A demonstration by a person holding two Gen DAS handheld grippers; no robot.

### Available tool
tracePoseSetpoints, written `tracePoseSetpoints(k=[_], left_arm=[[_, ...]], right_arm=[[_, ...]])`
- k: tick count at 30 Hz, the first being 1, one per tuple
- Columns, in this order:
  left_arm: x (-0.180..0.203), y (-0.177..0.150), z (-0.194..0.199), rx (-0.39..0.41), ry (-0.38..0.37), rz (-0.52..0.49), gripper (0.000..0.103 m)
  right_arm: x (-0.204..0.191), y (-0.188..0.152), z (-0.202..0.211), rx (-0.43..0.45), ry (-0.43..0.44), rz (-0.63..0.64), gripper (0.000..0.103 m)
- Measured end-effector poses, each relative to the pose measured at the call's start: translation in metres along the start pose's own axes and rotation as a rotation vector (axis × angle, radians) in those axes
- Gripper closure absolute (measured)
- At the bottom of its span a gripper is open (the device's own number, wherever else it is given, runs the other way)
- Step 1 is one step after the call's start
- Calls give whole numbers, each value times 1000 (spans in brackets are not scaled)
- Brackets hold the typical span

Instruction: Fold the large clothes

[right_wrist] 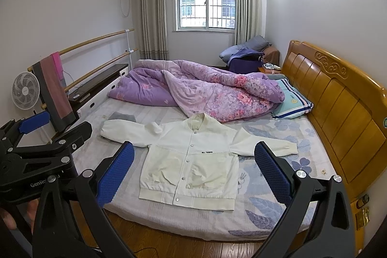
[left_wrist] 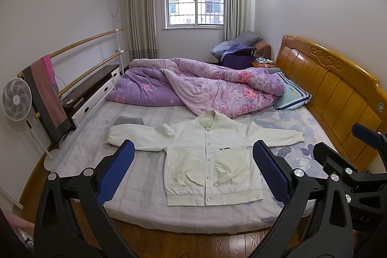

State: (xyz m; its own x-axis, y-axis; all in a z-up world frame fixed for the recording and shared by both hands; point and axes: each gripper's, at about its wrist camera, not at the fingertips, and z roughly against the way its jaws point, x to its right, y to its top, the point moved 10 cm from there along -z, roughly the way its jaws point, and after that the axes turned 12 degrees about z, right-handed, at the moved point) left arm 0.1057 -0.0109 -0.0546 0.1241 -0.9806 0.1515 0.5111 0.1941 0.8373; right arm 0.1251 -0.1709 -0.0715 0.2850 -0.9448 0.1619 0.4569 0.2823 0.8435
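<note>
A white snap-front jacket [left_wrist: 210, 161] lies flat and unfolded, sleeves spread, near the foot edge of the bed [left_wrist: 145, 204] below a rumpled purple quilt [left_wrist: 198, 86], as the left gripper [left_wrist: 193, 171] and right gripper [right_wrist: 194, 171] hover wide open and empty, folding apparently not yet begun.

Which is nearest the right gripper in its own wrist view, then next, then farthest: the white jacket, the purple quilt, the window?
1. White jacket, flat on the bed's near part.
2. Purple quilt, bunched behind the jacket.
3. Window, in the far wall.
</note>
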Motion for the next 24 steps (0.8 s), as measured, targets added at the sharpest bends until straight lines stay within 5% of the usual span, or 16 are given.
tracePoseSetpoints(k=[24], left_arm=[[-6, -2, -48, -58, 9, 3, 5]], right_arm=[[-1, 1, -41, -36, 36, -5, 7]])
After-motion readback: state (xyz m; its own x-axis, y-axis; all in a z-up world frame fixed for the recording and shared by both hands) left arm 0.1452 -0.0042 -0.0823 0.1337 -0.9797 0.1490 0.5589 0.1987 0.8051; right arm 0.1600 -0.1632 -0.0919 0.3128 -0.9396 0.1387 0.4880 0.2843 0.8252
